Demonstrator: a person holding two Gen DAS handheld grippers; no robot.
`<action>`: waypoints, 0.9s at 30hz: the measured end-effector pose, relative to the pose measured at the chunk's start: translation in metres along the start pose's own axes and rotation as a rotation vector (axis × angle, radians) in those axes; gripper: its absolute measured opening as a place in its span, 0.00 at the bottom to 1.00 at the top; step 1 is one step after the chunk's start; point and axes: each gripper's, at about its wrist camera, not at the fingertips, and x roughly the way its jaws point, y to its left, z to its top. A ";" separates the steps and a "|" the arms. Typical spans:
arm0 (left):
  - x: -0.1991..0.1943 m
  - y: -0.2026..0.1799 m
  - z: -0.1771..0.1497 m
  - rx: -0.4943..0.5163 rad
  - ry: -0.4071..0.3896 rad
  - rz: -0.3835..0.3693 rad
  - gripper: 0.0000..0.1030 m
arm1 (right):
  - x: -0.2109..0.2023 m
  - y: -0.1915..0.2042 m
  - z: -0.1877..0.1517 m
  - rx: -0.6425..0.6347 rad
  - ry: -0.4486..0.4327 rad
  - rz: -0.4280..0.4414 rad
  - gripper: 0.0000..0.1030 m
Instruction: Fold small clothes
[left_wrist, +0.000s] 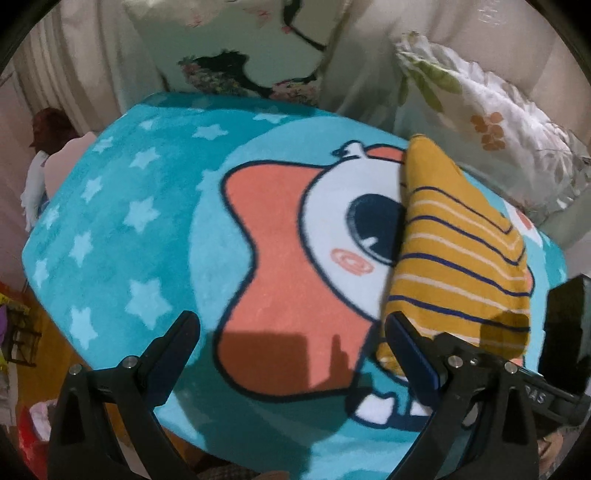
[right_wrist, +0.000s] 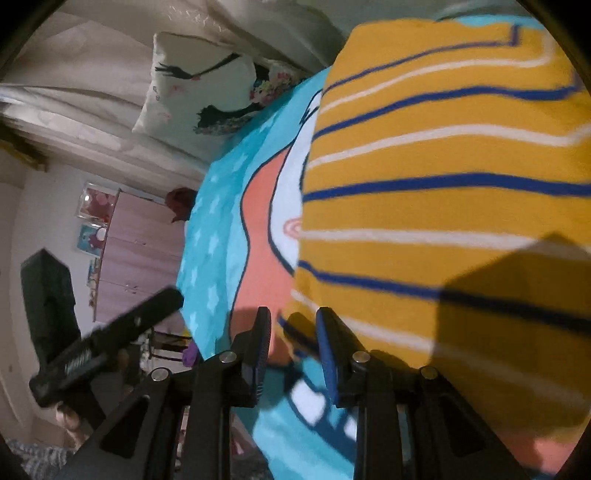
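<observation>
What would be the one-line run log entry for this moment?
left gripper: open, empty | right gripper: open, at garment edge | yellow striped garment: folded, on blue cartoon blanket

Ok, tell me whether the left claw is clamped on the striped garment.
No: the left claw is wide open, empty, beside the yellow striped garment.

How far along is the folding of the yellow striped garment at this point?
Done: the yellow striped garment already lies as a compact folded bundle on the turquoise cartoon blanket. In hand: nothing; the left gripper is wide open over the blanket beside the bundle, and the right gripper is open at its near edge without gripping. Left: perhaps a final tuck; no other garment to fold is visible.
</observation>
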 end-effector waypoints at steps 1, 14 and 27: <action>0.000 -0.005 0.000 0.014 -0.004 -0.004 0.97 | -0.013 -0.001 -0.003 0.000 -0.029 -0.029 0.29; 0.009 -0.091 -0.012 0.259 0.008 -0.061 0.97 | -0.108 -0.010 -0.047 -0.112 -0.234 -0.690 0.51; 0.020 -0.104 -0.027 0.281 0.078 -0.074 0.97 | -0.104 -0.016 -0.044 -0.090 -0.224 -0.738 0.56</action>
